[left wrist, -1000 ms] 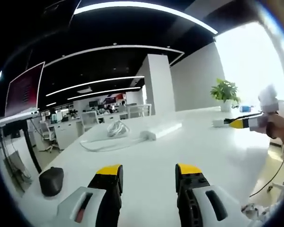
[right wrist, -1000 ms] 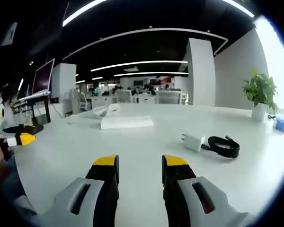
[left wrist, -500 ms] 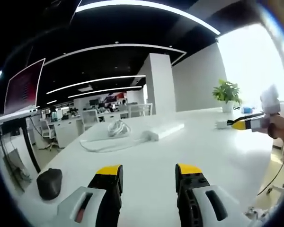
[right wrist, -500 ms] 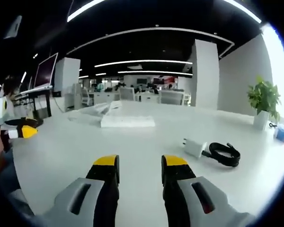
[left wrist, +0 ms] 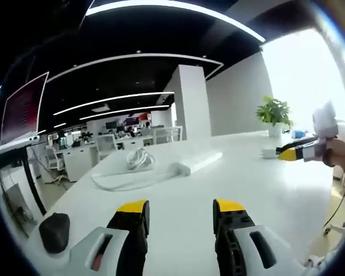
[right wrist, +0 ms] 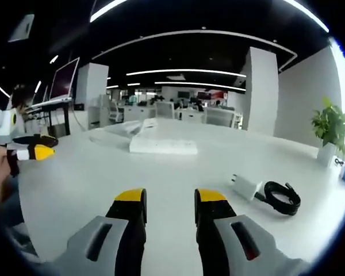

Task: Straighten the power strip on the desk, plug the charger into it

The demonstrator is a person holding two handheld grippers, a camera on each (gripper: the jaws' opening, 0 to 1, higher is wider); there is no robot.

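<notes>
A white power strip (left wrist: 200, 157) lies slanted on the white desk (left wrist: 184, 190), its white cord (left wrist: 126, 175) looping off to the left; in the right gripper view the power strip (right wrist: 163, 145) is at mid-desk. A white charger (right wrist: 245, 187) with a coiled black cable (right wrist: 282, 197) rests to the right. My left gripper (left wrist: 180, 209) is open above bare desk, well short of the strip. My right gripper (right wrist: 168, 198) is open too, left of the charger and apart from it. Each gripper shows at the edge of the other's view, the right gripper (left wrist: 293, 152) and the left gripper (right wrist: 34, 153).
A dark mouse (left wrist: 53, 232) sits near the desk's left edge. A monitor (left wrist: 24, 109) stands at far left. A potted plant (left wrist: 273, 114) is on the far right of the desk. A hand (left wrist: 339, 155) holds the right gripper. Office desks and chairs fill the background.
Both views have shifted slightly with the hands; the right gripper view has swung a little leftward, so the charger sits further right. Nothing on the desk has moved and both grippers stay open.
</notes>
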